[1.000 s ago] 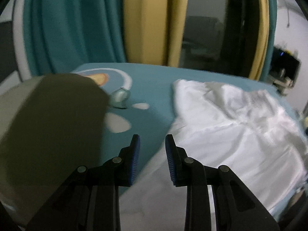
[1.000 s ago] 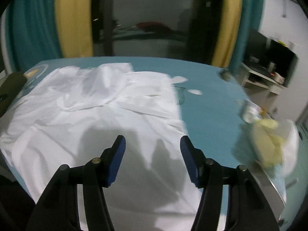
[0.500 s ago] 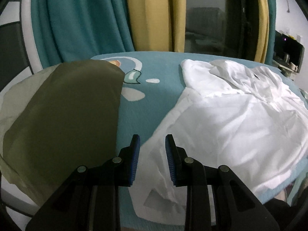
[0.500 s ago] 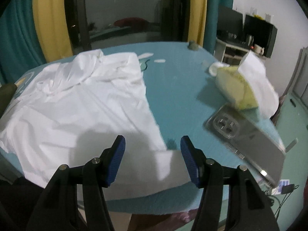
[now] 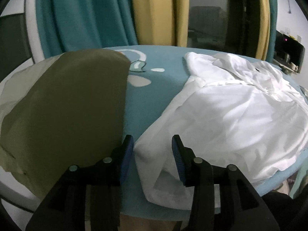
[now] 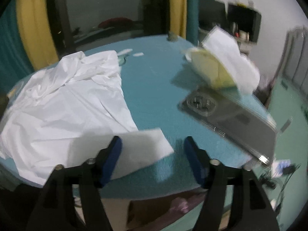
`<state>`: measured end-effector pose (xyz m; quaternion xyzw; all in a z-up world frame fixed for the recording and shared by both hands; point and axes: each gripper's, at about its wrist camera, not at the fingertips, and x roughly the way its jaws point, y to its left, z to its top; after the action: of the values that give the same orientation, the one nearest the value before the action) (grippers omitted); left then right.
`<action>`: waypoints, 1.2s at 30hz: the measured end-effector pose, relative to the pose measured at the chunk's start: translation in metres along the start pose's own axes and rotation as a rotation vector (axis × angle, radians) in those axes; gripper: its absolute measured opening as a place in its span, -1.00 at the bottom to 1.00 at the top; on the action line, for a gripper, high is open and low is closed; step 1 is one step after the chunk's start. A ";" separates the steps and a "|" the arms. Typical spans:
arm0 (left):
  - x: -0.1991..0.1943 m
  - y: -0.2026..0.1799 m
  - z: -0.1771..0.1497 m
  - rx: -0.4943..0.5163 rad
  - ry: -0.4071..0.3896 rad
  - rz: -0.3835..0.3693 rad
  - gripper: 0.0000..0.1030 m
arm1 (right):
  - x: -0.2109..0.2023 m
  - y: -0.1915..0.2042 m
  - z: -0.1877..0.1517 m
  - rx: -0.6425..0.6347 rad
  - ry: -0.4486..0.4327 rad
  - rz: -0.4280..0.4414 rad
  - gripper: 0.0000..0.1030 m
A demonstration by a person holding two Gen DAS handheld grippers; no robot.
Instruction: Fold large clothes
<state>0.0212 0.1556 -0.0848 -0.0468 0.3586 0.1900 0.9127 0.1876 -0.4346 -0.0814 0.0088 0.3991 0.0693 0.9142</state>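
Note:
A large white garment (image 5: 227, 111) lies spread and wrinkled on a teal cloth-covered table (image 5: 152, 98). Its near left corner (image 5: 152, 154) sits between the fingers of my left gripper (image 5: 152, 154), whose jaws are opening above it, pads clear of the fabric. In the right wrist view the same garment (image 6: 63, 104) fills the left side. Its near right corner (image 6: 148, 146) lies between the fingers of my right gripper (image 6: 153, 152). Those jaws are opening too, with the pads clear of the cloth.
A folded olive-green cloth (image 5: 63, 113) lies on the table's left part. On the right stand a yellow tissue pack (image 6: 217, 71) and a phone in a clear case (image 6: 229, 121). Teal and yellow curtains (image 5: 119, 13) hang behind. The table's front edge (image 6: 159, 188) is right below the grippers.
Both grippers came down and nearer to the table's front edge, over the garment's two near corners. Both pairs of jaws stand wider than before. The right view has rolled.

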 end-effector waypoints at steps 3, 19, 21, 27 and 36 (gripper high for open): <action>0.005 0.005 -0.006 -0.014 0.023 -0.021 -0.02 | 0.000 0.000 -0.005 0.029 -0.028 0.032 0.46; -0.017 -0.034 -0.019 0.008 -0.026 -0.151 -0.91 | -0.009 0.038 -0.017 -0.060 -0.046 0.126 -0.90; -0.024 -0.032 -0.011 -0.009 -0.057 -0.172 -0.92 | -0.017 0.037 -0.010 -0.057 -0.083 0.128 -0.91; -0.051 -0.023 0.025 -0.052 -0.186 -0.181 -0.92 | -0.045 0.045 0.022 -0.105 -0.199 0.126 -0.91; -0.070 -0.020 0.065 -0.078 -0.298 -0.190 -0.92 | -0.055 0.054 0.059 -0.122 -0.307 0.109 -0.91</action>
<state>0.0236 0.1294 0.0093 -0.0872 0.2056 0.1213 0.9672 0.1876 -0.3860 0.0025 -0.0145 0.2488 0.1408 0.9581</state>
